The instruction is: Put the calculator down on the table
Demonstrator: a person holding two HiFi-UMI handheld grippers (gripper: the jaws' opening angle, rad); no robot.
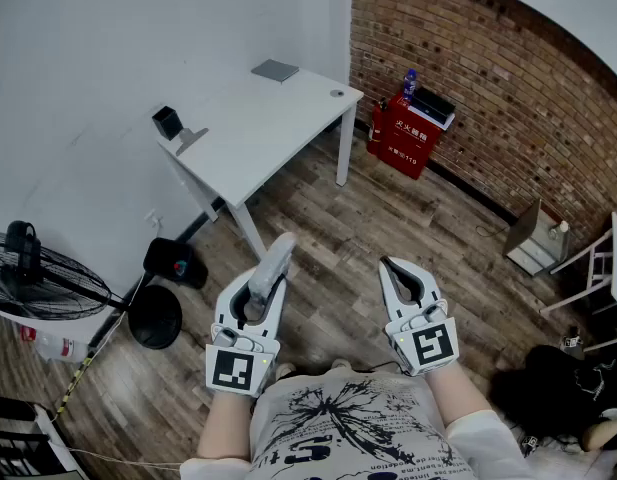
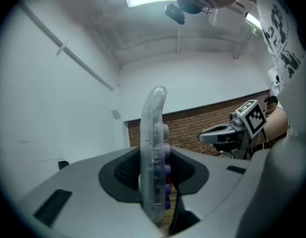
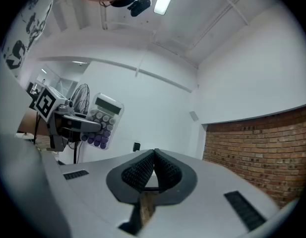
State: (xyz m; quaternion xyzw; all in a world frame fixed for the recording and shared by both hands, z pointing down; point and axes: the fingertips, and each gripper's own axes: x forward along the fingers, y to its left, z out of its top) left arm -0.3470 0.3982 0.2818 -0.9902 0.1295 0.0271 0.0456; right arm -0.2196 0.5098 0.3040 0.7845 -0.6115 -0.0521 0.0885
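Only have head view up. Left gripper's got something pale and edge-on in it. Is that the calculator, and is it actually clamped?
Observer: Yes. The left gripper view shows the left gripper with both pads pressed on the calculator, which stands on edge between the jaws.
Operator: Which way do the keys face?
Observer: Toward the right gripper. Its view sees the key side, with the display on top and the purple keys lower down.
Operator: Right one empty?
Observer: Yes. The right gripper view shows its jaws together with nothing between them.
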